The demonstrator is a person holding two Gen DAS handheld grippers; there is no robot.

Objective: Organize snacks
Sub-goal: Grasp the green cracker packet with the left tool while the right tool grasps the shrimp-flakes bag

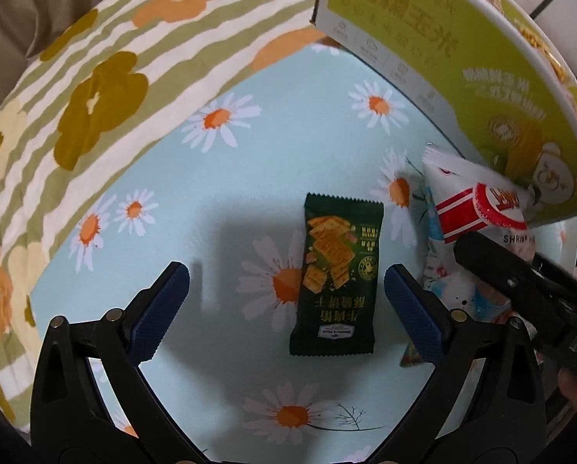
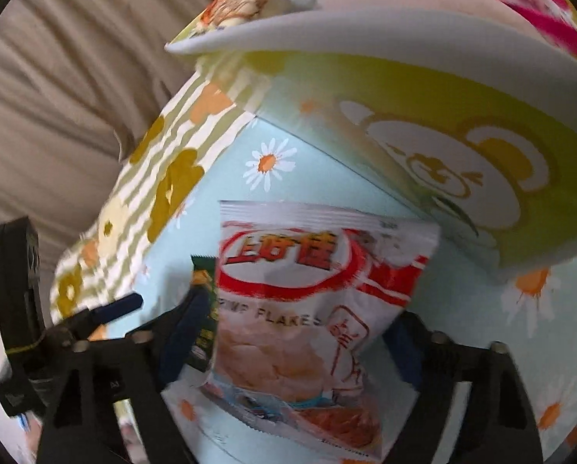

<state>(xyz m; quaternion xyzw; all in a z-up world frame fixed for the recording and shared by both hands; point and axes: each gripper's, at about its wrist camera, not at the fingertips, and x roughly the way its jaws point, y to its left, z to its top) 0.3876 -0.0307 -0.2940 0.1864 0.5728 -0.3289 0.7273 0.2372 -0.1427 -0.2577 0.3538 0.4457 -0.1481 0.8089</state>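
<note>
Right wrist | right claw (image 2: pixel 300 352) clamps "FLAKES" bag (image 2: pixel 311 309) | left claw (image 1: pixel 284 309) wide, empty

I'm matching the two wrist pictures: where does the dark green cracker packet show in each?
Left wrist: the dark green cracker packet lies flat at centre, between the open fingers of the left hand-held gripper.
Right wrist: only a sliver of it shows left of centre, behind the white shrimp flakes bag.
Shared landmark: the green box with a bear, upper right in both.
</note>
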